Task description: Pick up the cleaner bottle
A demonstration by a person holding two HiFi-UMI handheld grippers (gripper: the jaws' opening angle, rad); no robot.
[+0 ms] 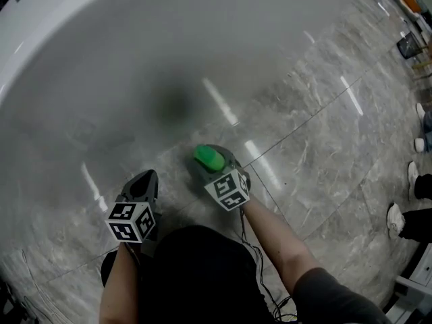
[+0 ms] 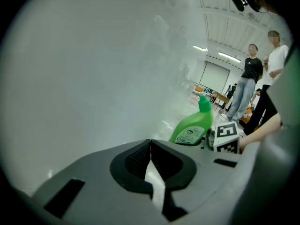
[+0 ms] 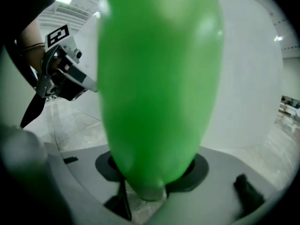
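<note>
At the far left of the head view, the left hand-held gripper (image 1: 144,183) hung over the grey marble floor (image 1: 324,133), its marker cube (image 1: 131,221) facing up near the person's left arm. Its own view showed the two jaws clenched together at the tips with nothing between them. A large white curved wall (image 1: 101,52), out of focus, filled the space above and to the left of it.

Just to the right, the green cleaner bottle (image 1: 209,158) sat between the jaws of the right hand-held gripper (image 3: 152,172), close in front of the white wall. In the right gripper view the bottle's green body (image 3: 159,78) filled the gap, with a dark pad pressed against it on each side, so this gripper was grasping the bottle. From the left gripper view the bottle (image 2: 192,128) stood upright with its capped neck leaning a little to the left, touching the right gripper's marker cube (image 2: 226,137); its base was hidden, so I cannot tell whether it rested on the floor. The person's right forearm (image 1: 277,241) ran down and to the right from that cube.

Well apart at the right edge, bystanders' shoes (image 1: 395,218) stood on the floor, and two people (image 2: 251,74) stood in the background of the left gripper view
</note>
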